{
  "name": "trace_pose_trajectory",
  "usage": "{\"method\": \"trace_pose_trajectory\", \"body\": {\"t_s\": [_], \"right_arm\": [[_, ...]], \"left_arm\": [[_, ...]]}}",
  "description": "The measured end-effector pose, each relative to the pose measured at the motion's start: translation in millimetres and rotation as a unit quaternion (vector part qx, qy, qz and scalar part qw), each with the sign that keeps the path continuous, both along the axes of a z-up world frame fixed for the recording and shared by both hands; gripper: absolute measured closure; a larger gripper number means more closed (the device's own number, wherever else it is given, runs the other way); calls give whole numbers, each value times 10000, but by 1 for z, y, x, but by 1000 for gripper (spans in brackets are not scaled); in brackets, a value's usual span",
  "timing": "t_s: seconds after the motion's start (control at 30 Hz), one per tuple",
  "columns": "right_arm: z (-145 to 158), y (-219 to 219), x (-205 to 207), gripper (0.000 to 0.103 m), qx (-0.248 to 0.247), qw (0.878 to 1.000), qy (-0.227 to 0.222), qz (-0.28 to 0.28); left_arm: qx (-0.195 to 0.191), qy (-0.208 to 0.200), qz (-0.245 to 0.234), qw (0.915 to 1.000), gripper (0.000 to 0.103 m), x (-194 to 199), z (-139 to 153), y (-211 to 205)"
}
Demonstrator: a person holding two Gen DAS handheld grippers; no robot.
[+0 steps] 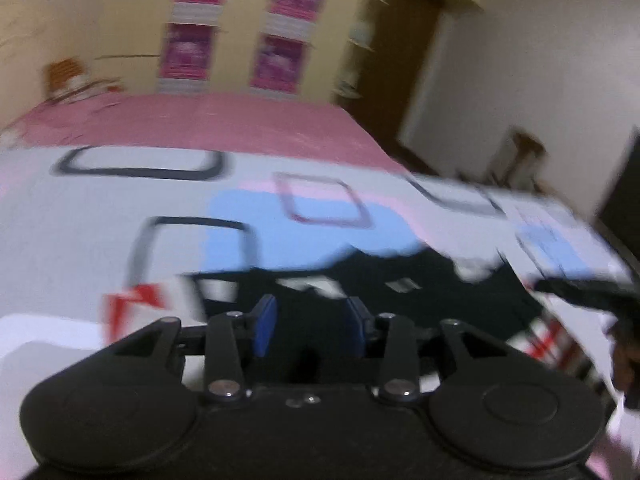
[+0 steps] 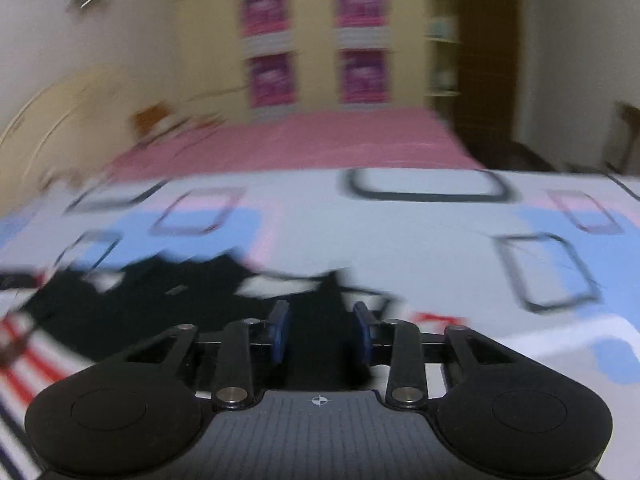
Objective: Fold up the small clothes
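Both the left gripper (image 1: 310, 326) and right gripper (image 2: 321, 334) hover part-open and seemingly empty over the near edge of a black garment (image 1: 360, 284) lying crumpled on the patterned bed cover (image 1: 100, 200), apparently between folds, so the next move calls for re-gripping an edge.
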State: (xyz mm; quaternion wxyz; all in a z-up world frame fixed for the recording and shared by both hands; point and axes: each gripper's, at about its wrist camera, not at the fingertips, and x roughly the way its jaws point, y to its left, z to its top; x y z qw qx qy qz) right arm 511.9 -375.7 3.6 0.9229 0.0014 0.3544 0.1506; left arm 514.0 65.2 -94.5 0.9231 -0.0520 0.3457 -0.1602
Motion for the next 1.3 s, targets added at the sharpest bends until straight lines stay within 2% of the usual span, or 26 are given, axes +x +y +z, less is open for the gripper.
{"method": "trace_pose_trajectory", "body": {"t_s": [0.07, 0.13, 0.23, 0.27, 0.33, 0.37, 0.4, 0.43, 0.47, 0.57, 0.6, 0.67, 0.7, 0.8, 0.87, 1.0, 1.07, 1.13, 1.2, 1.23, 1.3], "right_arm": [[-9, 27, 5, 68, 66, 9990, 221, 386], [-19, 52, 8, 68, 32, 9963, 399, 755], [-30, 67, 8, 69, -284, 9926, 389, 1112], [-31, 63, 10, 68, -372, 9929, 358, 1076], [-34, 40, 19, 68, -713, 9964, 221, 412], [-36, 21, 27, 69, -831, 9962, 250, -64], [-38, 2, 33, 69, -613, 9972, 342, -267], [-38, -9, 36, 69, -506, 9973, 380, -376], [-38, -13, 38, 69, -655, 9963, 405, -384], [-32, -7, 38, 69, -789, 9953, 459, -317], [-28, -3, 36, 68, -817, 9951, 421, -368], [-16, 2, 23, 58, -691, 9964, 239, -440], [-9, 7, 9, 49, -501, 9979, 100, -398], [-7, 37, -14, 49, -372, 9991, 20, 225], [-13, 53, -22, 49, -243, 9979, 182, 580], [-26, 72, -35, 49, -559, 9932, 259, 989], [-25, 61, -39, 49, -755, 9938, 181, 799], [-27, 31, -36, 49, -873, 9958, 248, 143], [-29, -3, -34, 49, -747, 9953, 406, -464], [-29, -13, -35, 49, -695, 9948, 478, -577], [-24, -15, -40, 49, -686, 9948, 514, -546]], "left_arm": [[85, 296, -372, 9988, 66, 9, -9, -28], [277, 420, -526, 9974, 63, 14, -20, -49], [566, 291, -298, 9975, 62, 11, -26, -49], [672, 266, -160, 9973, 62, 11, -27, -42], [928, 215, 147, 9953, 63, 17, -34, -24], [848, 226, 182, 9960, 63, 21, -36, -13], [679, 276, 202, 9971, 65, 26, -36, -4], [623, 322, 188, 9974, 65, 30, -35, 0], [701, 320, 172, 9969, 66, 32, -33, -1], [825, 273, 186, 9960, 66, 31, -33, -6], [821, 278, 212, 9960, 63, 28, -30, -8], [619, 260, 200, 9975, 57, 15, -17, -13], [561, 228, 135, 9981, 57, 9, -11, -19], [577, 166, -195, 9980, 56, -15, -7, -48], [531, 212, -334, 9978, 56, -27, -13, -65], [782, 146, -372, 9961, 51, -38, -21, -75], [821, 152, -180, 9963, 49, -40, -21, -60], [1018, 174, 147, 9945, 49, -42, -23, -39], [988, 240, 419, 9939, 47, -46, -25, -15], [940, 270, 460, 9941, 47, -48, -25, -7], [1087, 283, 496, 9924, 50, -51, -18, -8]]}}
